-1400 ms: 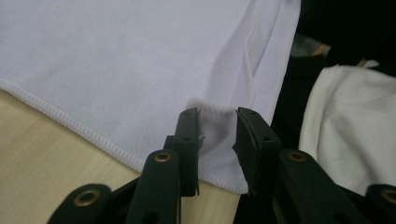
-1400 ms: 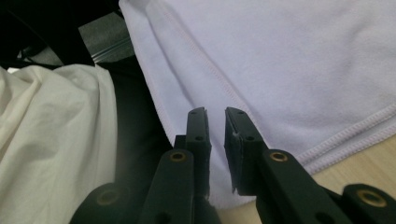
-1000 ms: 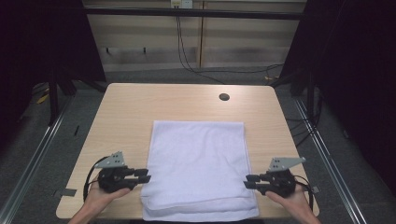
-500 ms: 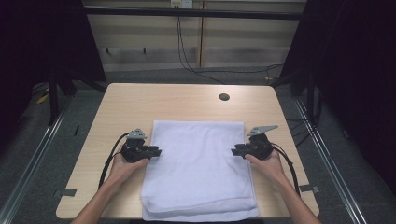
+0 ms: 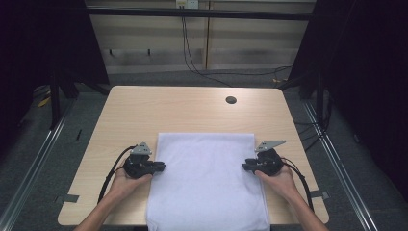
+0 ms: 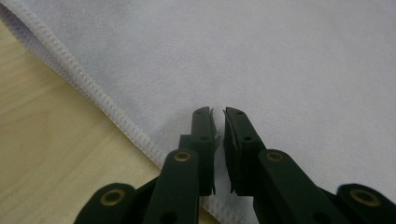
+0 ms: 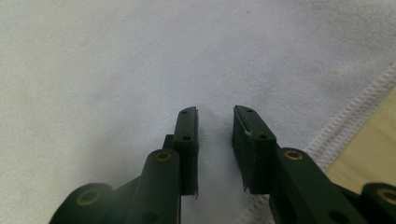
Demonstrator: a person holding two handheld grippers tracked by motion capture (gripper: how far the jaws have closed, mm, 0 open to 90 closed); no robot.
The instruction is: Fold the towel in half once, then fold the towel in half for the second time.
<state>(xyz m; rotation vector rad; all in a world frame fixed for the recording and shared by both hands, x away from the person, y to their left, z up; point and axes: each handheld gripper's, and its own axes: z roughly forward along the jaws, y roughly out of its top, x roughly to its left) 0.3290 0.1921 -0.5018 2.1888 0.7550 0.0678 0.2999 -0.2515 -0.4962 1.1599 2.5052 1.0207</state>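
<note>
We see the desk (image 5: 192,113) across the middle of the high view, a dark round hole (image 5: 231,100) toward its upper right. The white towel (image 5: 207,178) lies flat on the desk in the lower centre of the frame, its near end reaching the desk's near edge. Our left gripper (image 5: 161,167) sits at the towel's left edge in the lower left, jaws nearly closed with a thin slit between them over the hem (image 6: 116,119), holding nothing. Our right gripper (image 5: 245,167) sits at the towel's right edge, jaws parted with a clear gap, resting over cloth, gripping nothing.
</note>
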